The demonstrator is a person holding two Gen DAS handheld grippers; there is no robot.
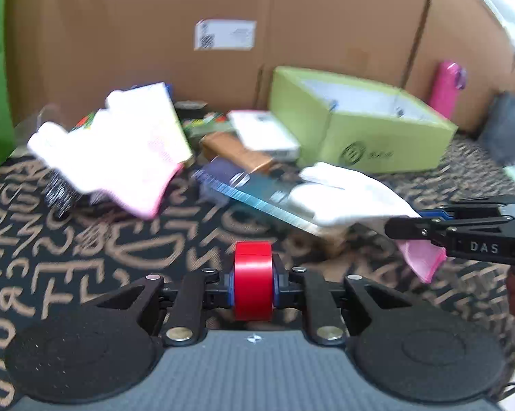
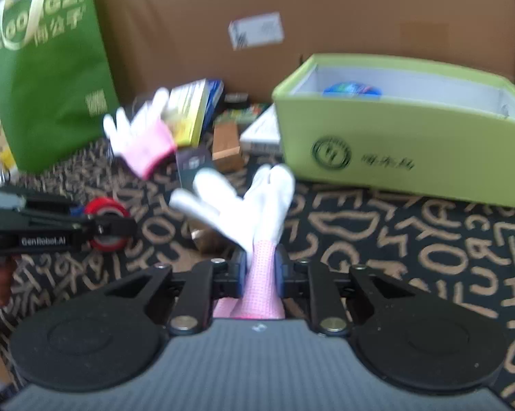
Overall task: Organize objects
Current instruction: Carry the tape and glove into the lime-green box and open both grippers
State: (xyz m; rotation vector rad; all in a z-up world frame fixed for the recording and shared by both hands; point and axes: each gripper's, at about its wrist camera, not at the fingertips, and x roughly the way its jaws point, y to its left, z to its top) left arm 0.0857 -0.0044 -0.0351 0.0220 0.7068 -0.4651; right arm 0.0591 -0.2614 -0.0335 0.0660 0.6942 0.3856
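Note:
A red roll of tape [image 1: 252, 274] sits between the blue pads of my left gripper [image 1: 252, 287], which is shut on it just above the patterned carpet. My right gripper [image 2: 260, 274] is shut on the pink cuff of a white glove [image 2: 243, 205], whose fingers splay out ahead. In the left wrist view the same glove [image 1: 343, 198] hangs from the right gripper [image 1: 425, 226] at the right. The right wrist view shows the left gripper [image 2: 103, 226] with the tape roll [image 2: 105, 209] at the left. A second white and pink glove [image 2: 140, 137] lies further back.
An open light-green box [image 2: 394, 157] stands at the right with a blue item [image 2: 351, 89] inside. A green bag [image 2: 51, 85] stands at the left. Books, a brown box [image 1: 233, 150], a white box [image 1: 264, 133] and a dark card [image 1: 243, 188] lie before large cardboard cartons [image 1: 188, 17]. A pink bottle [image 1: 447, 85] is far right.

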